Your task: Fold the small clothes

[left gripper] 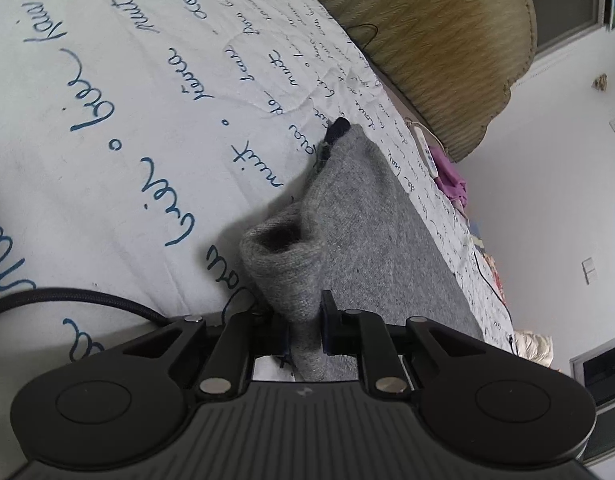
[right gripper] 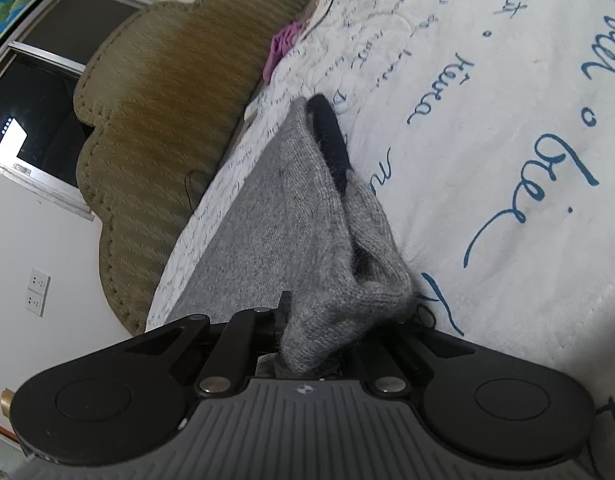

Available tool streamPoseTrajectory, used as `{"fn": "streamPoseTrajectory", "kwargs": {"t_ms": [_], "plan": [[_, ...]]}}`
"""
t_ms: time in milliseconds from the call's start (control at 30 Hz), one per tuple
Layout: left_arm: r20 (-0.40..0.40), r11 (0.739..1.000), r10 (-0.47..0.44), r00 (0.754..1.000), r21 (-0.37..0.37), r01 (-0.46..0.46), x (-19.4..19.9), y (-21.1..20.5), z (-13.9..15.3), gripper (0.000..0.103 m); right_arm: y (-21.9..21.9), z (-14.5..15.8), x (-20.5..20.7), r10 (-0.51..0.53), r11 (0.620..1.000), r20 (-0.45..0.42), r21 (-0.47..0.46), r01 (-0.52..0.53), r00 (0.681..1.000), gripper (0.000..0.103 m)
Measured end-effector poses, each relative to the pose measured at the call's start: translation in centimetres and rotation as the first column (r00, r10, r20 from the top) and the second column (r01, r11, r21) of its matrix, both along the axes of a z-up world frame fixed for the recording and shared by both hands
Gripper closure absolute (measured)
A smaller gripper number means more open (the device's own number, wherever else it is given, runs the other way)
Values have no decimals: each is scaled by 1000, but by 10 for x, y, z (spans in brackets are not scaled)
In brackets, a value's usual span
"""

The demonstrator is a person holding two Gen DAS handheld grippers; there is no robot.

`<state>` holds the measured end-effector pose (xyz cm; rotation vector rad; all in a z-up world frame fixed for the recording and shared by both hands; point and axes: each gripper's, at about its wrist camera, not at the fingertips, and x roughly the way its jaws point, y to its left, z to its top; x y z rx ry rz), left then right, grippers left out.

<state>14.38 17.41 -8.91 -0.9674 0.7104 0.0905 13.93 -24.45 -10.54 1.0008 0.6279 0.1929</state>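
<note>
A grey knitted garment (left gripper: 359,216) with a dark trim (left gripper: 337,128) at its far end hangs stretched above the white bed cover (left gripper: 107,120). My left gripper (left gripper: 305,330) is shut on one bunched near corner of it. In the right wrist view the same grey garment (right gripper: 291,216) runs away from me, its dark trim (right gripper: 331,140) at the far end. My right gripper (right gripper: 311,332) is shut on the other bunched near corner. The right finger of that gripper is hidden by the knit.
The bed cover (right gripper: 507,80) is white with blue handwriting print. A tan padded headboard (left gripper: 427,40) stands at the bed's end, also in the right wrist view (right gripper: 167,120). A purple cloth (left gripper: 451,176) and a white remote (left gripper: 427,152) lie near it. A black cable (left gripper: 67,296) crosses the cover.
</note>
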Motion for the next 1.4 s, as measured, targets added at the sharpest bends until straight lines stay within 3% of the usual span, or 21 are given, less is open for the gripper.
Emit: {"fn": "streamPoseTrajectory", "kwargs": {"t_ms": [200, 333, 467, 700, 1067, 1400], "plan": [[-13, 997, 74, 997, -35, -75, -5, 1, -3, 94, 4, 0, -1, -28, 999, 24, -38, 28, 999, 101], [-33, 999, 23, 999, 31, -22, 1, -2, 4, 97, 1, 3, 3, -3, 1000, -8, -22, 3, 1000, 100], [-45, 999, 23, 999, 43, -21, 3, -1, 11, 98, 0, 6, 4, -3, 1000, -25, 1, 3, 1000, 97], [27, 999, 15, 1000, 50, -16, -3, 2, 38, 98, -2, 26, 2, 14, 998, 20, 67, -15, 1000, 96], [92, 989, 3, 996, 150, -17, -22, 2, 59, 99, -3, 44, -5, 58, 994, 55, 88, -63, 997, 96], [112, 991, 2, 994, 130, -16, -57, 5, 68, 99, -6, 48, -30, 108, 991, 57, 77, -112, 993, 95]]}}
